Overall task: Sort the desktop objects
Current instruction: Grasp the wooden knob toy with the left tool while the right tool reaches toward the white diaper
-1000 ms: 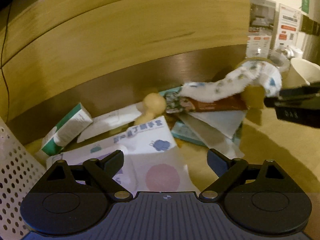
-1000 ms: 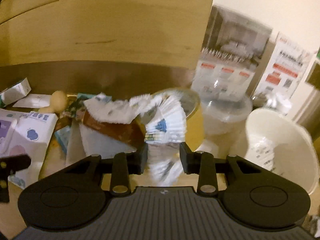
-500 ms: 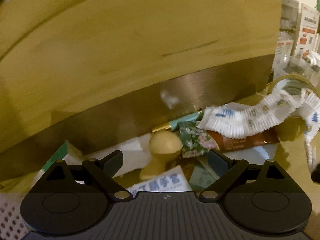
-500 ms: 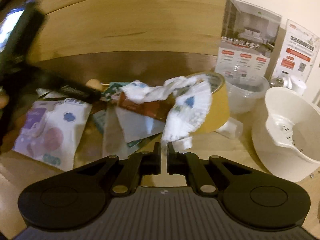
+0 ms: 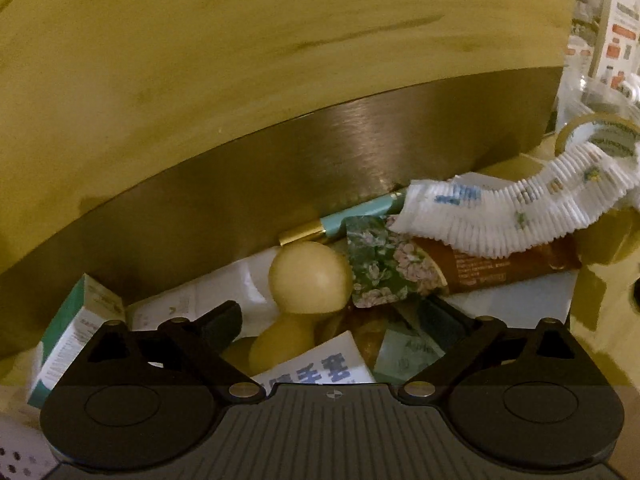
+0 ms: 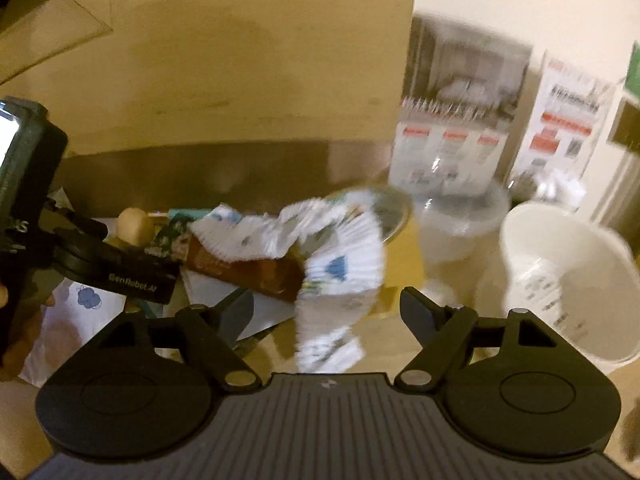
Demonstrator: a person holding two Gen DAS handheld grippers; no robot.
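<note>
A yellow peanut-shaped toy (image 5: 308, 280) lies among papers against the metal strip. My left gripper (image 5: 332, 318) is open, and the toy's lower half sits between its fingers without touching them. A string of white pleated paper liners (image 6: 336, 276) drapes from the tape roll (image 6: 384, 208) over a brown packet (image 6: 256, 272). My right gripper (image 6: 328, 306) hangs over the string's loose end. Its jaws are opening, with the liners between them and not pressed. In the left wrist view the liners (image 5: 520, 208) run across the packet (image 5: 500, 264).
A teal pen (image 5: 360, 212) and a green-white box (image 5: 76, 344) lie by the wall. A perforated white basket (image 5: 16, 452) is at the lower left. A white measuring jug (image 6: 568, 276) and a clear tub (image 6: 460, 220) stand on the right. The left gripper's finger (image 6: 136, 278) reaches in from the left.
The left gripper moved forward and down until the yellow toy came between its open fingers. The right gripper shut at the liners' end, then spread wide again.
</note>
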